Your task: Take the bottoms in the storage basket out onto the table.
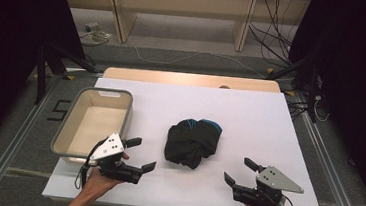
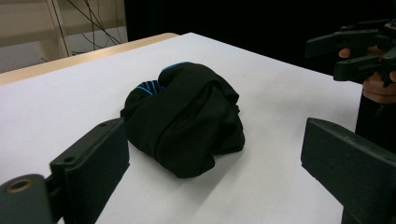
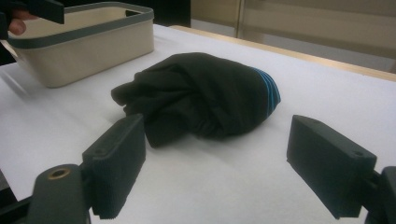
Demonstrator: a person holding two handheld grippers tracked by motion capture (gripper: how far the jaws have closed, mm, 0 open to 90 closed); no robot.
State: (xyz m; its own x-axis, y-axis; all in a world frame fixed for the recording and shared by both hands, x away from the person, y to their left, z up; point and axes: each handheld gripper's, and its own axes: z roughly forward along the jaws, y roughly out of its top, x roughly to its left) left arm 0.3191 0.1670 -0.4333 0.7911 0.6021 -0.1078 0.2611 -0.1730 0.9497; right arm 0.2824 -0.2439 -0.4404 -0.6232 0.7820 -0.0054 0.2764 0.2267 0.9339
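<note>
While both my left gripper (image 1: 137, 154) and right gripper (image 1: 240, 171) wait with jaws apart, the bundled black garment (image 1: 191, 141) lies mid-table at twelve o'clock, so I judge closing in to pinch it comes next.

Black garment (image 1: 190, 142) with blue-striped trim, crumpled in a heap, mid-table, untouched

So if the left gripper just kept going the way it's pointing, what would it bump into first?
Most likely the bundled black cloth: seen along the left gripper, it lies straight ahead between the open jaws, with bare white table before it.
</note>
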